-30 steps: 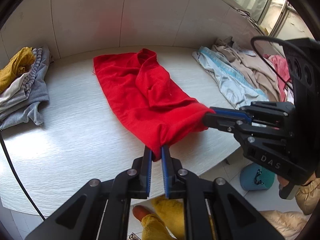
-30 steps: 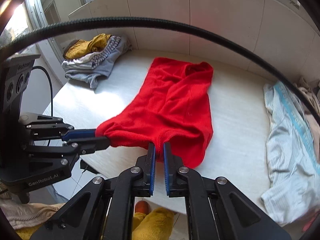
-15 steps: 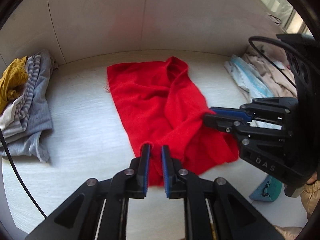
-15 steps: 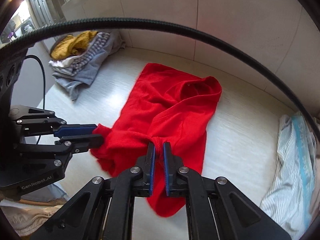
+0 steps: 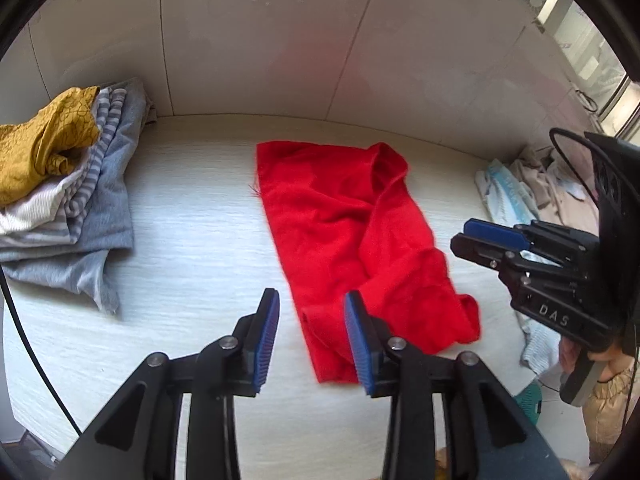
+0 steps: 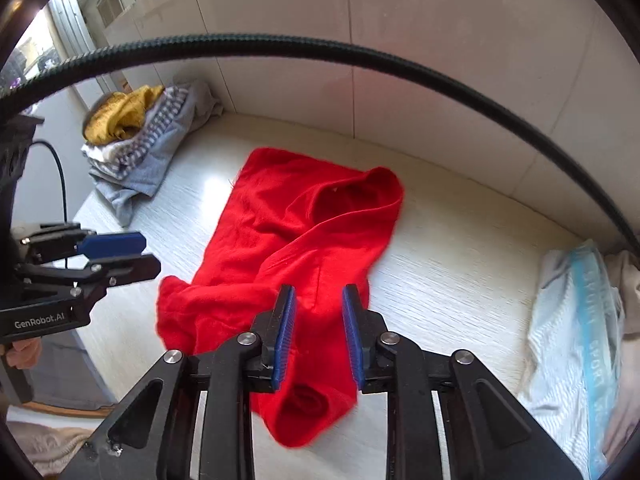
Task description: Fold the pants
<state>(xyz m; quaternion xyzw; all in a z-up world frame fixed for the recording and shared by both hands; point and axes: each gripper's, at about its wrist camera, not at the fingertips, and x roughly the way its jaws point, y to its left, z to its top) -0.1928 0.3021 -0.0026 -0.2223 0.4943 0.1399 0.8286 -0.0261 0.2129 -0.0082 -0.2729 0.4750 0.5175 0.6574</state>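
Observation:
The red pants [image 5: 352,232] lie on the white table [image 5: 192,248], rumpled, with the near end bunched. They also show in the right wrist view [image 6: 288,248]. My left gripper [image 5: 312,336] is open and empty, just above the near left edge of the pants. My right gripper [image 6: 318,332] is open and empty over the near end of the pants. The right gripper shows from the side in the left wrist view [image 5: 492,240], the left gripper in the right wrist view [image 6: 116,256].
A pile of folded clothes, yellow, striped and grey [image 5: 68,200], lies at the far left of the table. A pile of light blue and beige clothes [image 6: 580,340] lies at the right. A tiled wall [image 5: 280,40] runs behind the table. A black cable [image 6: 320,52] crosses the right wrist view.
Both grippers held the near end of the pants, carried it forward over the table, then opened and let go. The red cloth now lies loose on the table.

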